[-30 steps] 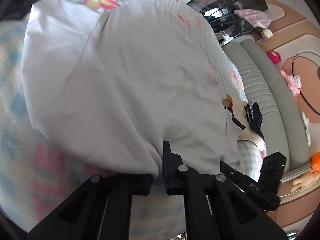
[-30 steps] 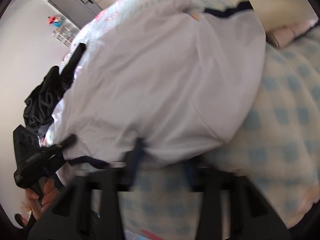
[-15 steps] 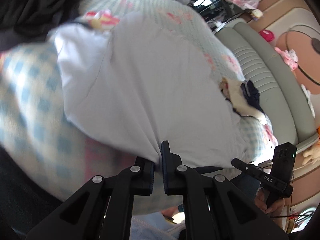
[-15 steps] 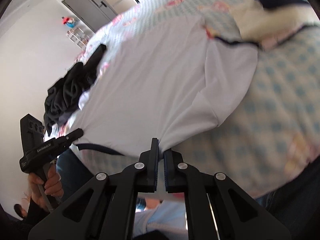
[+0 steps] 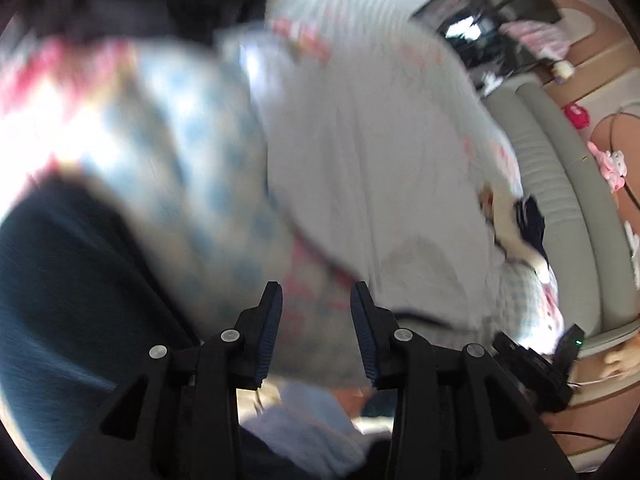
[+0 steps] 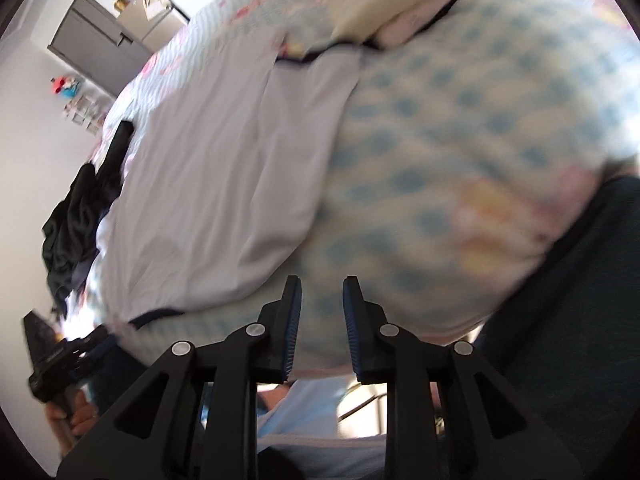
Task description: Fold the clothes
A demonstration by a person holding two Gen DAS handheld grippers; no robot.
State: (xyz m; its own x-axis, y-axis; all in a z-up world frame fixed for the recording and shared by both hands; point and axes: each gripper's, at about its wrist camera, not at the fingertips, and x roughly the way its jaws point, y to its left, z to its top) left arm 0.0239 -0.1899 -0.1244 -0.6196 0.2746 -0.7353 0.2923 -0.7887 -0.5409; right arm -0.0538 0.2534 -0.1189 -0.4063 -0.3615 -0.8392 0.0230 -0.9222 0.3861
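Both hand-held grippers, clamped on the hem half a second ago, now stand apart and empty: left hand-held gripper (image 5: 316, 336), right hand-held gripper (image 6: 320, 328). The white garment (image 6: 224, 184) lies spread on the bed (image 6: 460, 168) just ahead, released, likely flattened for folding.

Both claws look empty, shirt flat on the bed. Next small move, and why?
Probably bring the right claw forward to the white shirt's near right edge and pinch it for a lengthwise fold. Both claws, left included, are open and empty, just off the near hem, and the shirt lies spread.
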